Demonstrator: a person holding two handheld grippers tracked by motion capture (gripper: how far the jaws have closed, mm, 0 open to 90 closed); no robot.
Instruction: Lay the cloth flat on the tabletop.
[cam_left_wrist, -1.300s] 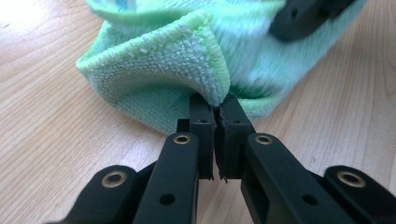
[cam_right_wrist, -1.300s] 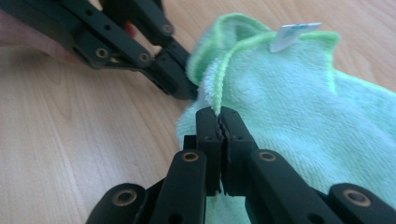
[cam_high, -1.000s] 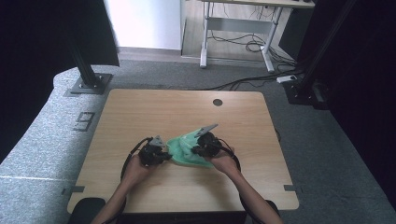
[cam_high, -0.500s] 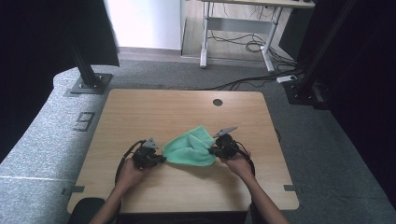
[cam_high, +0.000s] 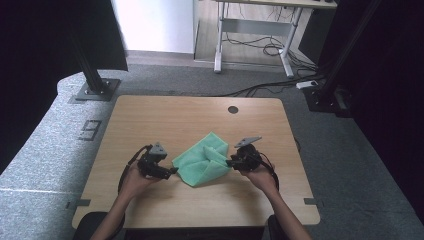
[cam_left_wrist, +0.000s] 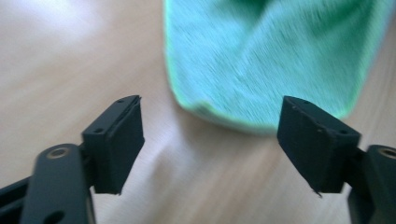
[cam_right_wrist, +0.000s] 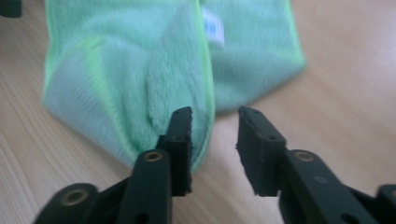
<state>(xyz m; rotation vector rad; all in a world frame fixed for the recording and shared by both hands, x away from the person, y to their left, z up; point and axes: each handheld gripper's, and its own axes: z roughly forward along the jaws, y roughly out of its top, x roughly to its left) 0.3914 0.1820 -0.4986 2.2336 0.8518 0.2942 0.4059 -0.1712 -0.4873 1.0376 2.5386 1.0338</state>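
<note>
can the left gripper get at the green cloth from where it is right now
Probably yes. The left gripper has just opened, nothing between its fingers, and the green cloth lies just ahead on bare table.

- The left hand-held gripper (cam_high: 172, 171) sits low over the bench's near half, left of centre; its jaws have just been opening and stand wide, nothing between them.
- The right hand-held gripper (cam_high: 229, 162) points leftward, jaws just parted slightly, pads pressing nothing.
- Both forearms come in over the near edge.
</note>
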